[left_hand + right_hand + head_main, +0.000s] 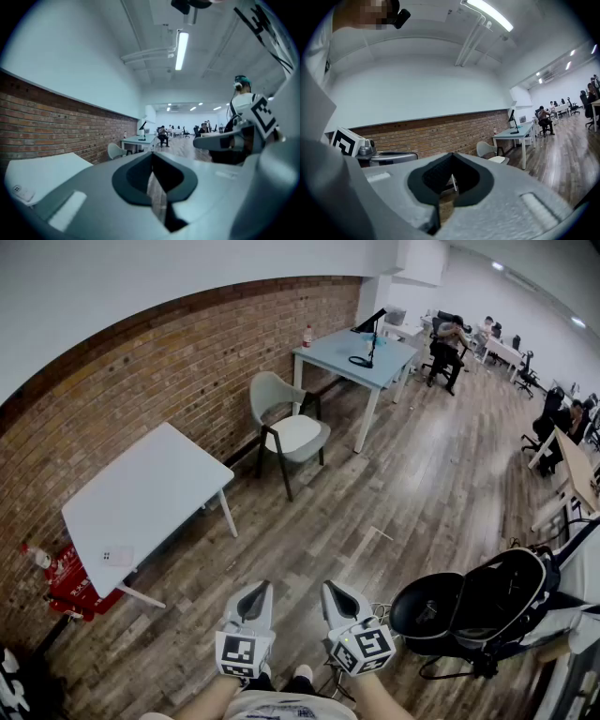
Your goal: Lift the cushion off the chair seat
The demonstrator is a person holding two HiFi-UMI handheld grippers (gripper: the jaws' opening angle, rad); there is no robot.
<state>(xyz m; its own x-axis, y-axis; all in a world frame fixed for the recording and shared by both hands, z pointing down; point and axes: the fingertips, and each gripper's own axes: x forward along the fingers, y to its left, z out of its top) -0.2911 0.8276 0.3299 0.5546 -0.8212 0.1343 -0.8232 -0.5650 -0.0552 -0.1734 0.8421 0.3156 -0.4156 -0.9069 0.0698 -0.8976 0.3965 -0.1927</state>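
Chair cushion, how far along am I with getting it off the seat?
Done: nothing yet; the cushion lies on the seat of the chair by the brick wall. In hand: nothing; the left gripper and right gripper are both shut and empty, held side by side low in the head view, across the wood floor from the chair. Left: walk over, grip the cushion, lift it clear.

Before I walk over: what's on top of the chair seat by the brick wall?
A pale cushion lies flat on the chair, covering the seat; nothing rests on it. The seat surface beneath is hidden, so any ties or fastening cannot be seen.
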